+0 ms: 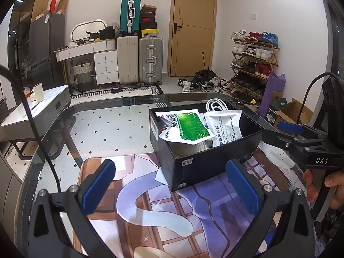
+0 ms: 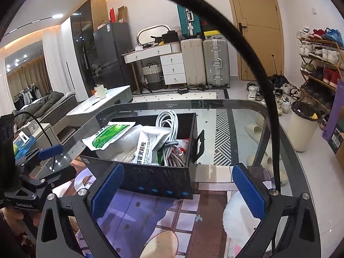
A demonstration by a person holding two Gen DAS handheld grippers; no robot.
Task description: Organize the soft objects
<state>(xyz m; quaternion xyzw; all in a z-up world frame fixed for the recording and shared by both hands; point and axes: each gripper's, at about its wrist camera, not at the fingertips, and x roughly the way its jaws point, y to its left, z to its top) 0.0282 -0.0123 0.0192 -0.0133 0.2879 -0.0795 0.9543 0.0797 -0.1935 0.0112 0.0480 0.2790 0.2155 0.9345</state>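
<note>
An open black box [image 1: 206, 163] stands on a printed mat [image 1: 150, 215] on a glass table. In it lie a green and white pouch [image 1: 189, 129], a white pouch with black print [image 1: 225, 126] and a coiled white cable [image 1: 216, 105]. The box [image 2: 163, 178], green pouch [image 2: 107, 136], white pouch [image 2: 148, 146] and cable [image 2: 169, 120] also show in the right wrist view. My left gripper [image 1: 172, 189] is open and empty in front of the box. My right gripper [image 2: 178, 191] is open and empty at the box's other side; it appears in the left wrist view [image 1: 290, 129].
The glass table's curved edge [image 1: 107, 103] runs behind the box. A grey side table [image 1: 36, 111] stands to the left. Suitcases [image 1: 139, 60], a white dresser [image 1: 96, 60], a door and a shoe rack [image 1: 253, 62] line the far wall. A bin [image 2: 303, 124] stands to the right.
</note>
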